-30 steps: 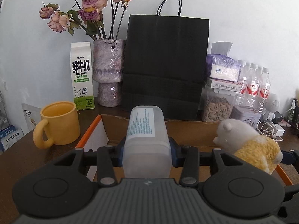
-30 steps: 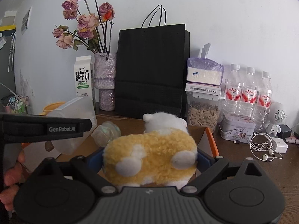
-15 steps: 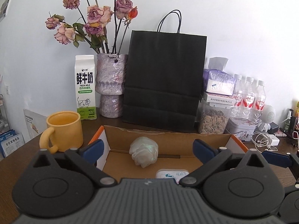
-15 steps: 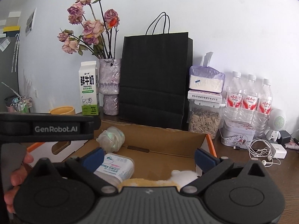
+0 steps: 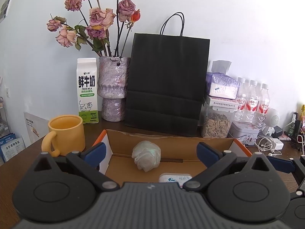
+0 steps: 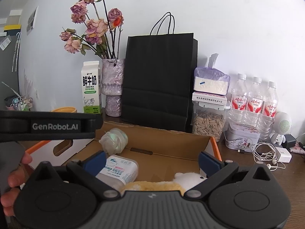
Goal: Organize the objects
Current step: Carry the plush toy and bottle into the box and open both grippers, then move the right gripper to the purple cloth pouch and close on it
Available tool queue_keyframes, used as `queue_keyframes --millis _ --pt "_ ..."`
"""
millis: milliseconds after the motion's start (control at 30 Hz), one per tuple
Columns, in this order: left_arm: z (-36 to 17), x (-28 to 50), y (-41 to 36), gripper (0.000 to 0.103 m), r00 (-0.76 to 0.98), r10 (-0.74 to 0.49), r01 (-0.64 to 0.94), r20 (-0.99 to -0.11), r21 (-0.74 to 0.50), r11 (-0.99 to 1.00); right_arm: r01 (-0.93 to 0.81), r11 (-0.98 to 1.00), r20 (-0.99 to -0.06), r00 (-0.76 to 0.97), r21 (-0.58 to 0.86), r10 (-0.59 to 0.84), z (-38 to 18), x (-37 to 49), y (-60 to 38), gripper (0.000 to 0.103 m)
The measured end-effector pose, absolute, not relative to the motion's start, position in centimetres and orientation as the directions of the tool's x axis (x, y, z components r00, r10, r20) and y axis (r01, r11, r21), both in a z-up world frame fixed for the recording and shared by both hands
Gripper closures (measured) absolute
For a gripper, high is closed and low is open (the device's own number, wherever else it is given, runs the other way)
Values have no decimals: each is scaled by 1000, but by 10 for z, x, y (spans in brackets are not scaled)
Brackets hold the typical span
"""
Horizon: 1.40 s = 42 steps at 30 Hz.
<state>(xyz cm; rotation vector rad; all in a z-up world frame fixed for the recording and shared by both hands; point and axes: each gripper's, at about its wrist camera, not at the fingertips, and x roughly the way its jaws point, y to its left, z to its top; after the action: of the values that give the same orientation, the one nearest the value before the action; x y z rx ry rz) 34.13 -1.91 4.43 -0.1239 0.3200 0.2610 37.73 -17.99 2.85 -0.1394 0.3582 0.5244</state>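
Both hand-held grippers gape wide and empty: the left (image 5: 150,151) above the stiff, smooth wipes tub (image 6: 119,169), the right (image 6: 152,160) above the soft plush sheep (image 6: 171,184); both lie in the cardboard box (image 6: 171,136). Light things; grip their middles.

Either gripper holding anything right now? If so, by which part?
Nothing held. Left gripper and right gripper both have jaws wide open; wipes pack and plush toy lie loose in the box.
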Motion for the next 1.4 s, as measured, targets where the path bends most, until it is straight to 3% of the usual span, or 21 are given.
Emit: queue_keyframes --millis 833,1400 --pt "65 215 -5 0 932 233 -266 -278 -89 960 -475 879 -329 838 -46 435 52 262 -211 0" --pt "33 142 16 0 898 234 -271 -372 -48 961 -465 884 -438 805 -50 399 16 188 -236 0"
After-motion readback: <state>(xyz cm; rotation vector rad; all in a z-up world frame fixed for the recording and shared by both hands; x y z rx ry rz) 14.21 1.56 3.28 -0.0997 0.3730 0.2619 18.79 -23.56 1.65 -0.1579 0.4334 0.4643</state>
